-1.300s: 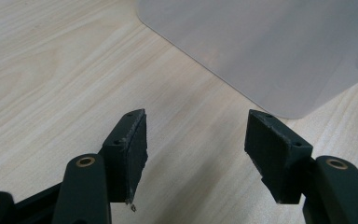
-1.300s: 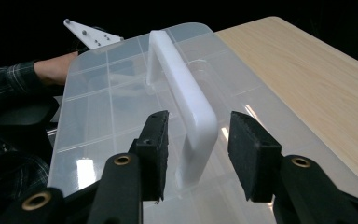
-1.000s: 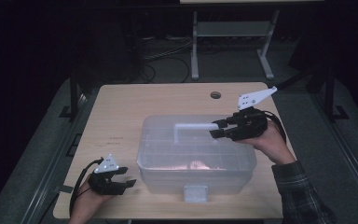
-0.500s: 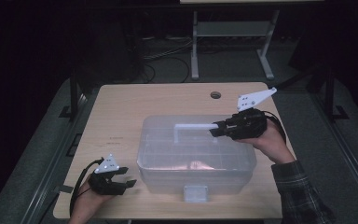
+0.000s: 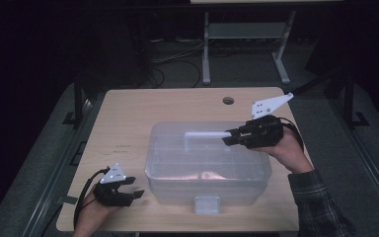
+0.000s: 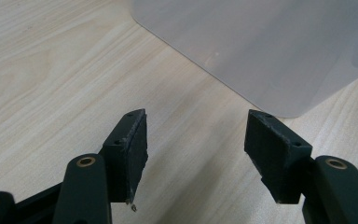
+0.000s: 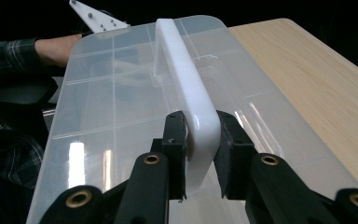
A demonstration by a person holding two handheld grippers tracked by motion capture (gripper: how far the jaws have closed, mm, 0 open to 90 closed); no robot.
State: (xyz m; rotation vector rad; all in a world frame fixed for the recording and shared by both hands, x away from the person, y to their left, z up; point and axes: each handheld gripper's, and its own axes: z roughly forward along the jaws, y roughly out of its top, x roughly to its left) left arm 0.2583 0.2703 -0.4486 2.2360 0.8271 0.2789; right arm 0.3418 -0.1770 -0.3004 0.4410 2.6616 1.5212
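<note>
One wooden table [image 5: 143,118] carries a single large translucent plastic storage box [image 5: 207,163], which stands a little right of the table's middle with its lid on. One white handle [image 5: 205,134] runs along the top of the box lid, and one small latch tab [image 5: 207,203] sticks out from the box's near wall.

There are two hand-held grippers. The right hand-held gripper [image 7: 200,140] is at the right end of the box and its jaws have just been closing; they now pinch the end of the handle, one pad on each side of the white bar. The left hand-held gripper [image 5: 128,190] rests on the table just beside the box's near-left corner, jaws standing fairly wide apart with nothing between them, only bare wood and the box's rounded corner ahead in the left gripper view.

The grip is my main worry: it sits at the very end of a smooth, rounded bar, so a pull upward could let the pads slide off. Lifting from one end only would also tilt the box, or pop the lid if the latch tab is not fastened; I cannot tell whether it is. With the left hand-held gripper clear of the box, nothing steadies it against skidding across the table.
</note>
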